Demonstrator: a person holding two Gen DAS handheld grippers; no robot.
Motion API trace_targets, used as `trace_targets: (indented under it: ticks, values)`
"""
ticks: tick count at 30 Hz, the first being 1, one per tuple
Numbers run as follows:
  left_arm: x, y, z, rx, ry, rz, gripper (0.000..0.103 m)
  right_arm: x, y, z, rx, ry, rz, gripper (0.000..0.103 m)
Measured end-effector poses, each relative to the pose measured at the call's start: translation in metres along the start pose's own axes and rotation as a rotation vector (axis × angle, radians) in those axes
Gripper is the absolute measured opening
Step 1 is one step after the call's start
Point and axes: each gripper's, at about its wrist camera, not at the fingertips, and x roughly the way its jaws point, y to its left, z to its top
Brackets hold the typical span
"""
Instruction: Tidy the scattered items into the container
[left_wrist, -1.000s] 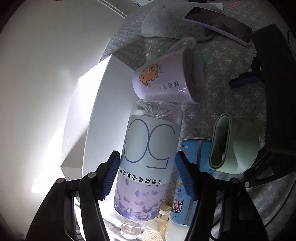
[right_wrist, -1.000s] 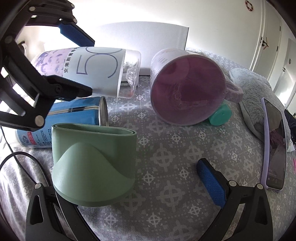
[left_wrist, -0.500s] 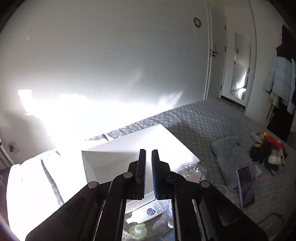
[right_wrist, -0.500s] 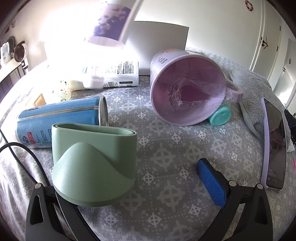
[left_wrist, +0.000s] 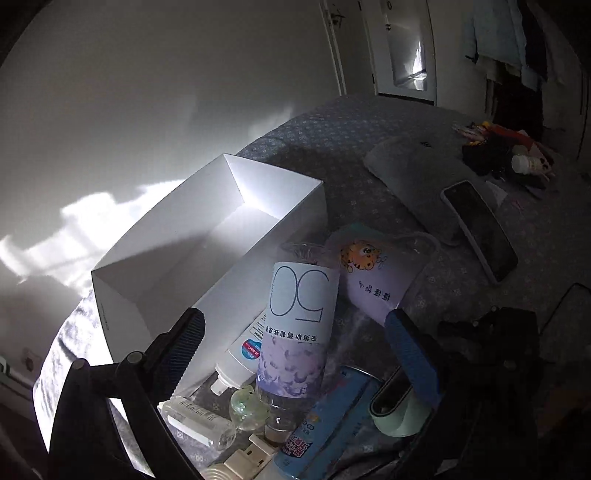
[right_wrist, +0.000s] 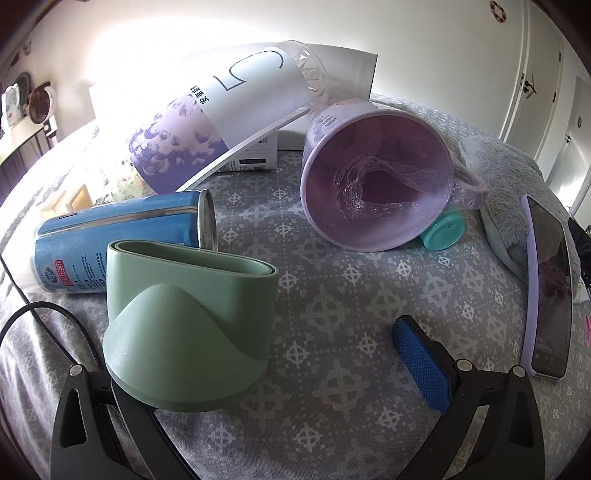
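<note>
The left gripper (left_wrist: 295, 354) has just been opened wide; the labelled bottle (left_wrist: 299, 332) between its pads is no longer pressed and lies propped on the purple mug (left_wrist: 376, 284) beside the white box (left_wrist: 295, 229), still outside.

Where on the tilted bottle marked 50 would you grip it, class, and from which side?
Grip the bottle across its labelled middle, coming from above with the open left gripper, one finger on each long side. It leans base-up on the purple mug, so the round body is exposed on both flanks, while its neck sits buried among small clutter.
</note>
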Motion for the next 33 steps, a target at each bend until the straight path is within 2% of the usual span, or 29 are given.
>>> trace_targets:
  ticks: [2, 3, 5, 8, 12, 13, 14, 15, 16, 20, 25, 29, 33]
  values:
    - [0.007, -0.011, -0.010, 0.107, 0.040, 0.057, 0.099, 0.000, 0.000, 0.000, 0.000, 0.000, 0.000, 0.103]
    - [0.013, -0.012, -0.013, 0.122, 0.066, 0.073, 0.099, 0.000, -0.001, 0.000, -0.001, 0.000, -0.001, 0.103]
    - [0.028, -0.006, -0.016, 0.094, 0.105, 0.058, 0.099, 0.000, -0.001, -0.001, -0.001, 0.000, -0.001, 0.103]
    - [0.053, 0.000, -0.015, -0.003, 0.151, 0.005, 0.099, 0.001, -0.003, -0.001, 0.001, 0.002, 0.001, 0.103]
    - [0.086, -0.006, -0.016, -0.024, 0.200, 0.038, 0.097, 0.003, -0.005, 0.000, -0.002, 0.001, -0.003, 0.103]
    - [0.092, -0.007, -0.016, -0.034, 0.202, 0.051, 0.094, 0.004, -0.005, 0.000, -0.002, 0.001, -0.003, 0.103]
    - [0.096, -0.006, -0.018, -0.053, 0.202, 0.054, 0.076, 0.005, -0.005, 0.000, -0.002, 0.001, -0.003, 0.103]
    - [0.098, -0.004, -0.019, -0.081, 0.205, 0.085, 0.065, 0.004, -0.004, -0.001, -0.002, 0.001, -0.003, 0.103]
    - [0.096, -0.001, -0.022, -0.116, 0.194, 0.088, 0.064, 0.004, -0.004, -0.001, -0.002, 0.001, -0.003, 0.103]
    - [0.067, 0.007, -0.033, -0.177, 0.103, 0.086, 0.064, 0.005, -0.006, -0.001, -0.001, 0.000, -0.001, 0.103]
    - [-0.013, 0.025, -0.037, -0.258, -0.077, 0.119, 0.063, 0.006, -0.009, -0.002, -0.001, 0.000, -0.001, 0.103]
    - [-0.079, 0.043, -0.017, -0.269, -0.241, 0.183, 0.063, 0.005, -0.011, -0.003, -0.001, 0.000, -0.001, 0.103]
    - [-0.114, 0.075, 0.016, -0.337, -0.377, 0.219, 0.063, 0.004, -0.011, -0.003, -0.001, -0.001, -0.001, 0.103]
